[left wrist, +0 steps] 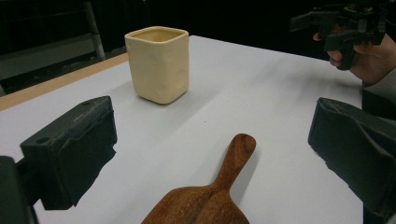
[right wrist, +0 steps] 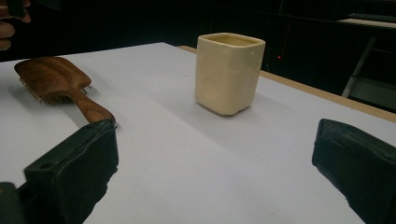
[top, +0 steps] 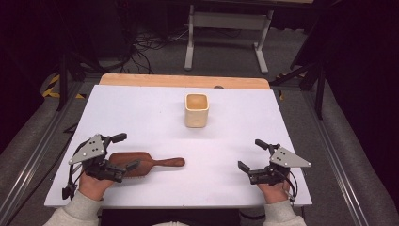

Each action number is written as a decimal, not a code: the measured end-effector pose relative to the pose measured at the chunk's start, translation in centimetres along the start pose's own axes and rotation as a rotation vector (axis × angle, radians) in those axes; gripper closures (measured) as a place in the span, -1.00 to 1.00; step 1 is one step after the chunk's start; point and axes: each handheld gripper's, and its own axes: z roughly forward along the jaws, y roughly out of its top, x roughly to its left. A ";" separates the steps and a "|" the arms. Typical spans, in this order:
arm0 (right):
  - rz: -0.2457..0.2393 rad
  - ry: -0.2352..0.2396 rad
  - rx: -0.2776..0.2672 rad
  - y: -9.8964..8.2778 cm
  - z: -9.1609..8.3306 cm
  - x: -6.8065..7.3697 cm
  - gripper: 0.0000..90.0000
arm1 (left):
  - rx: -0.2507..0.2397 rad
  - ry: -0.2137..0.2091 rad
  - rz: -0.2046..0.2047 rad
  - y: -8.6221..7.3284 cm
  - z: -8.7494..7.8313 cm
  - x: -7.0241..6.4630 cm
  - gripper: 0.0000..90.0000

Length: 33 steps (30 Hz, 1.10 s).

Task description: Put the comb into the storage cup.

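The left claw hangs wide open over the paddle end of the dark brown wooden hairbrush, one jaw beyond the head, the other at its near edge; nothing is gripped yet. This looks like the approach before a pick-up. Next, that claw likely needs to settle lower and close across the head. The brush lies flat on the white table, long axis pointing from the left claw toward the right claw, handle leading. The right claw is empty and spread, well apart. The cream square ceramic cup stands upright beyond both.
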 end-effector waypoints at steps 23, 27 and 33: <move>0.001 0.025 0.007 0.0 0.1 0.1 -0.95 | 0.349 -0.050 0.055 3.3 5.6 -0.5 1.00; 0.003 0.028 0.006 -0.1 0.1 0.0 -0.96 | 0.394 -0.050 0.056 3.5 6.7 -0.5 1.00; 0.004 0.027 0.006 -0.1 0.1 0.0 -0.96 | 0.496 -0.043 0.050 3.8 8.7 -0.2 1.00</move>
